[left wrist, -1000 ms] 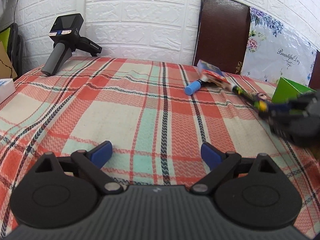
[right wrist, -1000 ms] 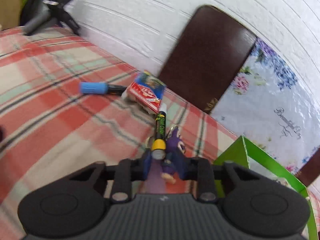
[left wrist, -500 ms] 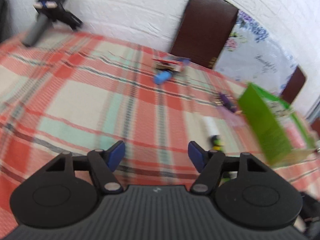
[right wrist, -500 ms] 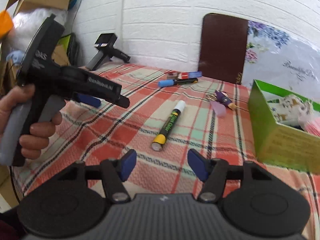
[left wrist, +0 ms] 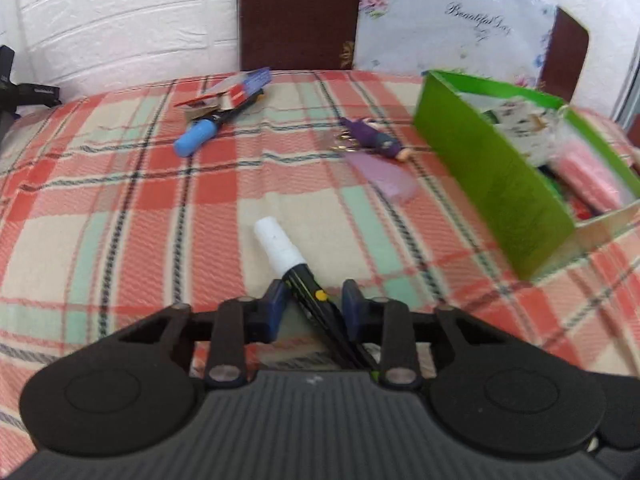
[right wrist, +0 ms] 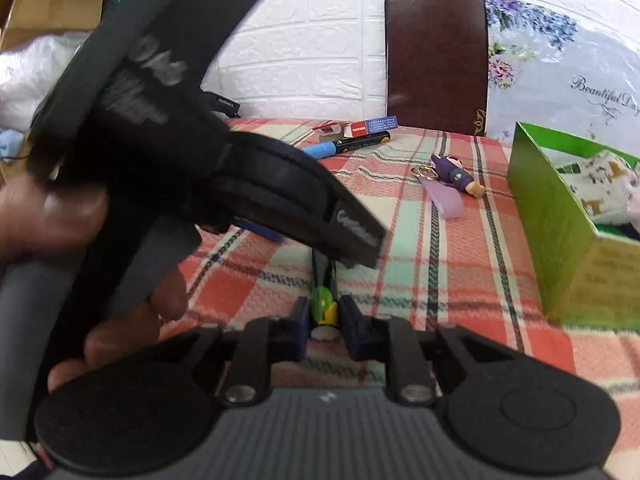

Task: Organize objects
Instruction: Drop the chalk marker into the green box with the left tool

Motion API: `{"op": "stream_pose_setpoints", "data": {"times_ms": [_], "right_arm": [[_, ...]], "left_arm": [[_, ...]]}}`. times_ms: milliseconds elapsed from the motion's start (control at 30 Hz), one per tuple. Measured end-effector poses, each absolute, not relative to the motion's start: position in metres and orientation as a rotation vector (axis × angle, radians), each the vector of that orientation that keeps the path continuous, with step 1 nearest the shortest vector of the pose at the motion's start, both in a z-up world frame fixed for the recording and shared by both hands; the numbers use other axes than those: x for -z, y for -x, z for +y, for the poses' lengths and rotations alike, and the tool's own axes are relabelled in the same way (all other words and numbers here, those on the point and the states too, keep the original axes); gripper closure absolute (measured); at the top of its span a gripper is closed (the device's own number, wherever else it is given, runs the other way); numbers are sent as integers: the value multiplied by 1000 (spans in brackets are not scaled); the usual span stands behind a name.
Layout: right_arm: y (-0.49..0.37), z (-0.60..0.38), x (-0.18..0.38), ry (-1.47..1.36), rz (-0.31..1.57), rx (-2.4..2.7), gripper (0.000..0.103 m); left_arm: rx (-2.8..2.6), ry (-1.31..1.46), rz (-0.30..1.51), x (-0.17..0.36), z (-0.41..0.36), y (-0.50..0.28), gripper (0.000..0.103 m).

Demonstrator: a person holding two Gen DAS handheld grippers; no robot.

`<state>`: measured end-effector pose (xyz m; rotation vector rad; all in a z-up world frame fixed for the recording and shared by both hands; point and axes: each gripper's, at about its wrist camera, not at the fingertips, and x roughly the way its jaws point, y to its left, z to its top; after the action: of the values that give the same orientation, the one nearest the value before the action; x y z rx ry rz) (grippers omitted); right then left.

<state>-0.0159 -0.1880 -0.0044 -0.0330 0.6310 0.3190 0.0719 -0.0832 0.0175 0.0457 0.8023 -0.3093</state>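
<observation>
A black marker with a white cap (left wrist: 285, 249) lies on the plaid cloth. My left gripper (left wrist: 314, 300) has its blue pads around the marker's barrel, narrowed but with a gap on the left side. My right gripper (right wrist: 325, 314) is shut on the marker's yellow-green end (right wrist: 325, 307). The left gripper's body (right wrist: 168, 136) fills the left of the right wrist view and hides most of the marker. A purple doll keychain (left wrist: 376, 142) (right wrist: 454, 174) and a blue-capped marker (left wrist: 198, 138) (right wrist: 344, 145) lie farther back.
A green box (left wrist: 492, 184) (right wrist: 552, 216) with patterned cloth inside stands at the right. A red-and-blue small packet (left wrist: 236, 90) (right wrist: 370, 125) lies by the blue-capped marker. A brown chair back (left wrist: 300, 12) and a white brick wall stand behind. Another handheld device (left wrist: 16, 92) is at far left.
Both grippers have closed in on the white-capped marker from opposite ends. The right gripper went from open to shut on its yellow-green end; the left narrowed around its barrel.
</observation>
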Motion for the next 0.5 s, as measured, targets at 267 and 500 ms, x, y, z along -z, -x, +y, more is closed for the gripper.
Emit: {"op": "stream_pose_setpoints", "data": {"times_ms": [267, 500], "right_arm": [[48, -214, -26, 68, 395, -194, 85], [32, -270, -43, 38, 291, 9, 85]], "left_arm": [[423, -28, 643, -76, -121, -60, 74], [588, -64, 541, -114, -191, -80, 77]]}}
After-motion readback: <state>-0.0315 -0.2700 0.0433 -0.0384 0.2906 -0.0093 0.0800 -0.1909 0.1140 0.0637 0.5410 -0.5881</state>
